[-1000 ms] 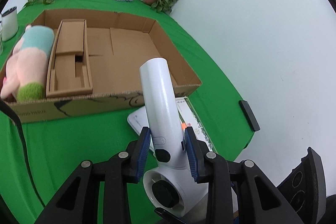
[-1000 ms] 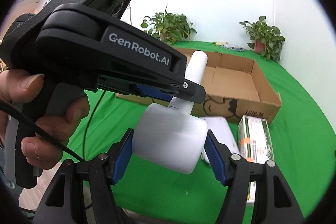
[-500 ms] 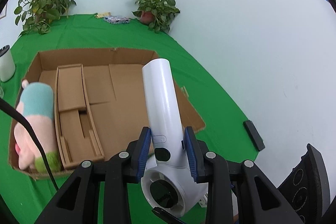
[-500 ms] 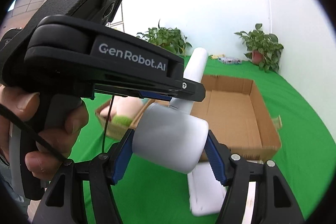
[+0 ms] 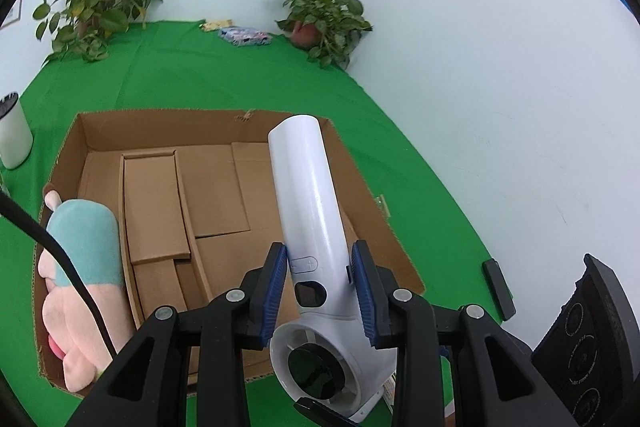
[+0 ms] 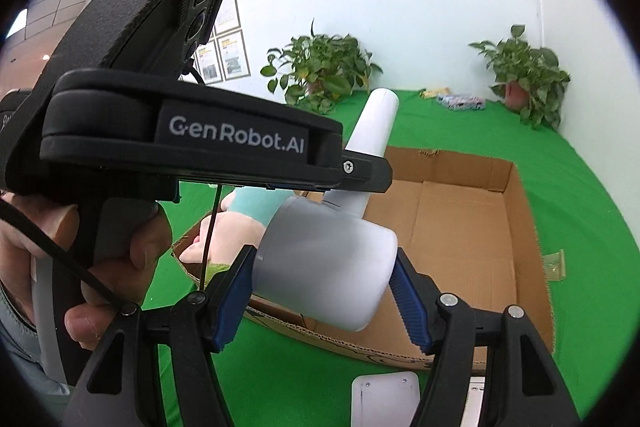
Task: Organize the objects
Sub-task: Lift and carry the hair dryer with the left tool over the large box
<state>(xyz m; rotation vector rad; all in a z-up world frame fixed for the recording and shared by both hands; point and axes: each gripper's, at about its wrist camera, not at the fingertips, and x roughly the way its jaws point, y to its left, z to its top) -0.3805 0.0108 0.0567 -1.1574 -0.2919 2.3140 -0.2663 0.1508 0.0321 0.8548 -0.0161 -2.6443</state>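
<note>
Nearest you, both your grippers, left [image 5: 320,291] on the handle and right [image 6: 324,291] on the barrel, clamp the white dryer [image 5: 308,211] above the box [image 5: 360,163], handle pointing away over it; inside the box, a plush toy [image 5: 80,267] and cardboard inserts [image 5: 154,207].

Black plastic left gripper [image 5: 320,291] and right gripper [image 6: 324,295] carry blue ribbed pads [image 5: 274,293], silver screws, white "GenRobot.AI" lettering and a black cable [image 5: 60,255].
</note>
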